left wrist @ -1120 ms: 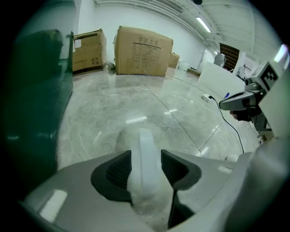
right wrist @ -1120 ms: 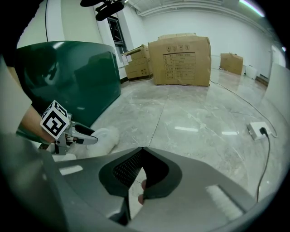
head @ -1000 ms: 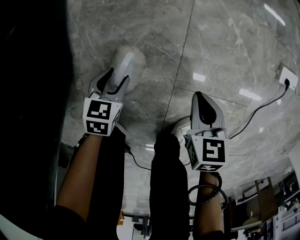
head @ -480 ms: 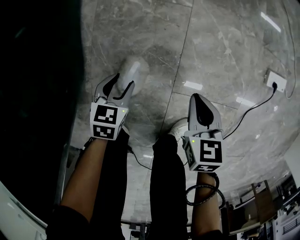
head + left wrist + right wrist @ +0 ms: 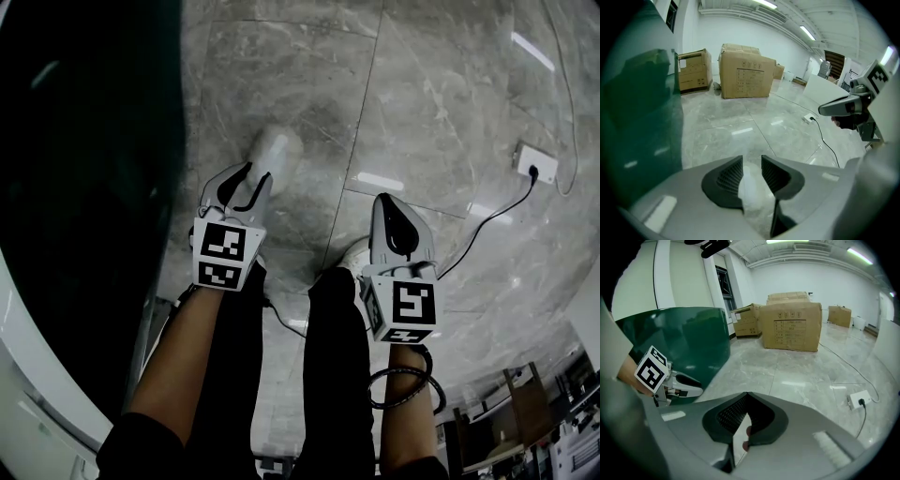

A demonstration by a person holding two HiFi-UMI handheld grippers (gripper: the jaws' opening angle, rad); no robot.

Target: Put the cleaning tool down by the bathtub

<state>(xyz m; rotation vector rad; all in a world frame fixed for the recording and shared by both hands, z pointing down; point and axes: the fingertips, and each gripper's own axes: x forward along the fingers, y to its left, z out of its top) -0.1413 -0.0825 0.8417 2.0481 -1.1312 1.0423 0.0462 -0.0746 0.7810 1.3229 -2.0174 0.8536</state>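
The cleaning tool is a pale, blurry white thing that sticks out forward from my left gripper above the grey floor. In the left gripper view the dark ribbed pads stand close together with the white tool pinched between them. The dark green bathtub fills the left of the head view, right beside the left gripper. The tub also shows in the right gripper view, with the left gripper in front of it. My right gripper hangs shut over the floor with nothing in it.
Grey marble floor tiles spread out ahead. A white power socket with a black cable lies on the floor at the right. The person's dark trouser legs stand between the arms. Cardboard boxes stand far off.
Both grippers have drifted lower in the head view, and the green bathtub has come much further into view at the left. The left gripper still holds the white tool.
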